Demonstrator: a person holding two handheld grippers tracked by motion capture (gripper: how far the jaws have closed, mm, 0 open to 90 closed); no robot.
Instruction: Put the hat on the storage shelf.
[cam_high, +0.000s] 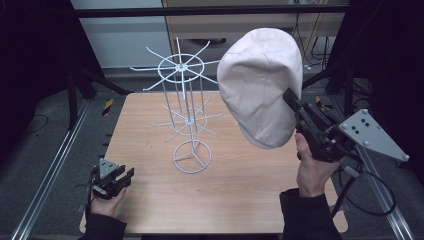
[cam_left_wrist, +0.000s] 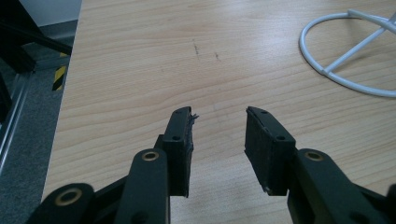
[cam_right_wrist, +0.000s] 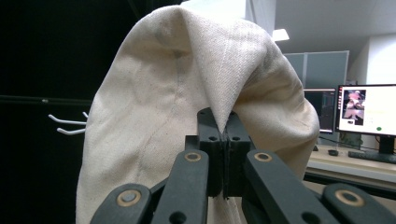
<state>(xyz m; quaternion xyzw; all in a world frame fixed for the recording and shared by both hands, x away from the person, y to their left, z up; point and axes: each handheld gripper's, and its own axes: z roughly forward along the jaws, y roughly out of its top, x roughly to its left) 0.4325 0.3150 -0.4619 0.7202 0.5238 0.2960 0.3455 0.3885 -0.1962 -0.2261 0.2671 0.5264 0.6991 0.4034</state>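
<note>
Now cap (cam_high: 260, 82) hangs lengthwise vertical, right gripper (cam_high: 290, 97) jaws pinching edge.

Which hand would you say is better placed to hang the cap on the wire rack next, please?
Right, probably: the right gripper already pinches the cream cap, raised beside the white wire rack near its top hooks. The left gripper rests open and empty low at the table's near edge.
</note>
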